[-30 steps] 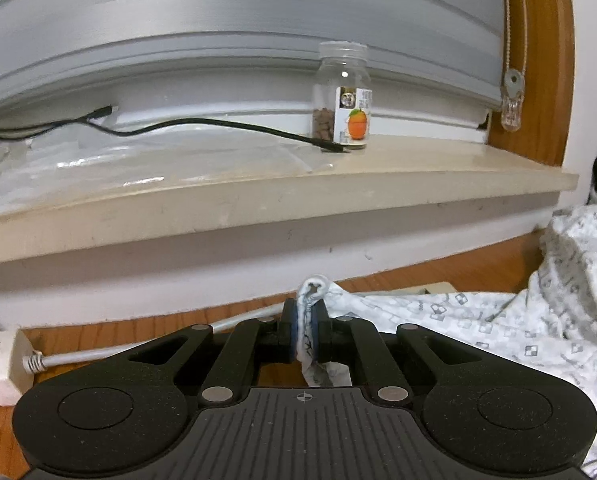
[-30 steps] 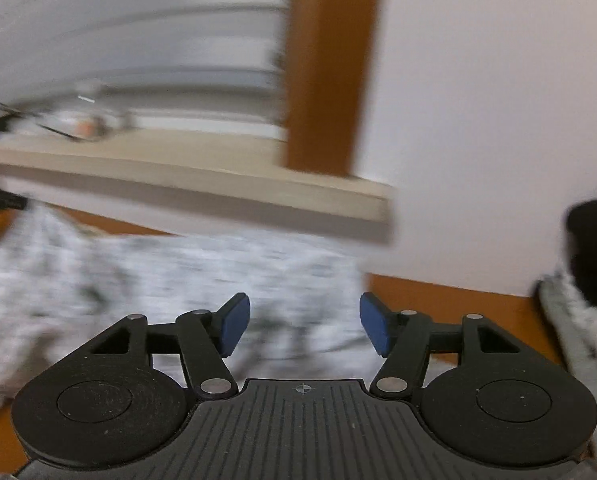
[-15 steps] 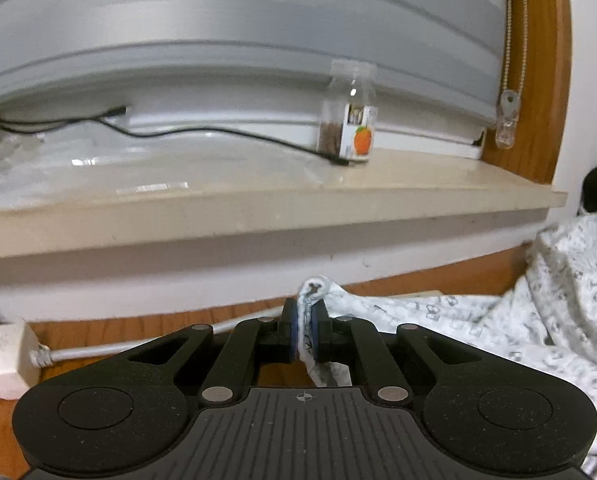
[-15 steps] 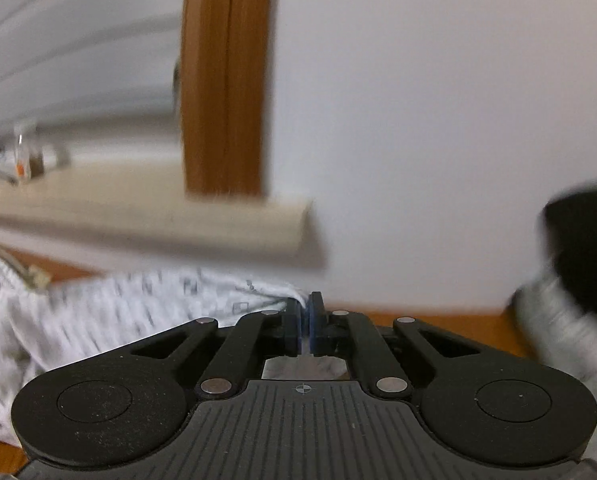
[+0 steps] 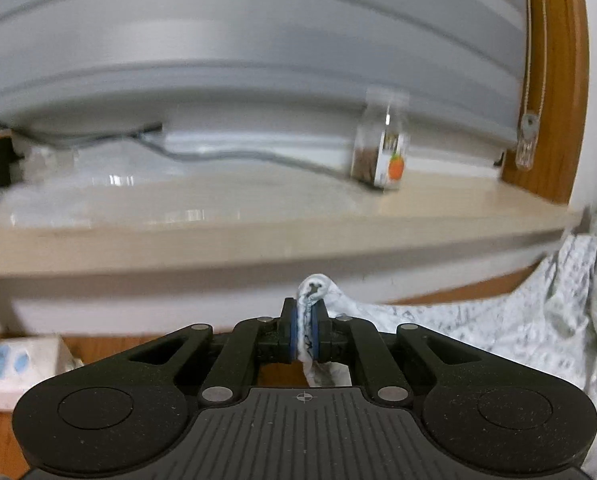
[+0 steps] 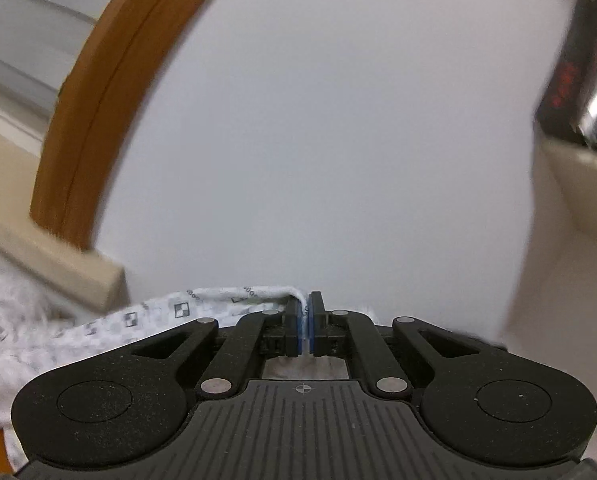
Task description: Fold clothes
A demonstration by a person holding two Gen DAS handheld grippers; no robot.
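Note:
A white garment (image 5: 506, 328) with a small grey square print hangs to the right in the left wrist view. My left gripper (image 5: 307, 320) is shut on a bunched edge of it, and a tuft of cloth sticks out above the blue pads. In the right wrist view the same garment (image 6: 110, 328) stretches away to the left. My right gripper (image 6: 305, 320) is shut on another edge of it, held up in front of a white wall. The cloth below both grippers is hidden by their bodies.
A beige window sill (image 5: 258, 236) runs across ahead, carrying a small jar with an orange label (image 5: 382, 152) and a dark cable (image 5: 218, 156). A white power strip (image 5: 18, 360) lies on the wooden surface at left. A wooden window frame (image 6: 94, 108) and a beige shelf with dark items (image 6: 578, 160) flank the wall.
My right gripper went from open to shut on the garment's edge and has risen, tilting toward the wall. My left gripper, still holding the cloth, has lifted and drifted left.

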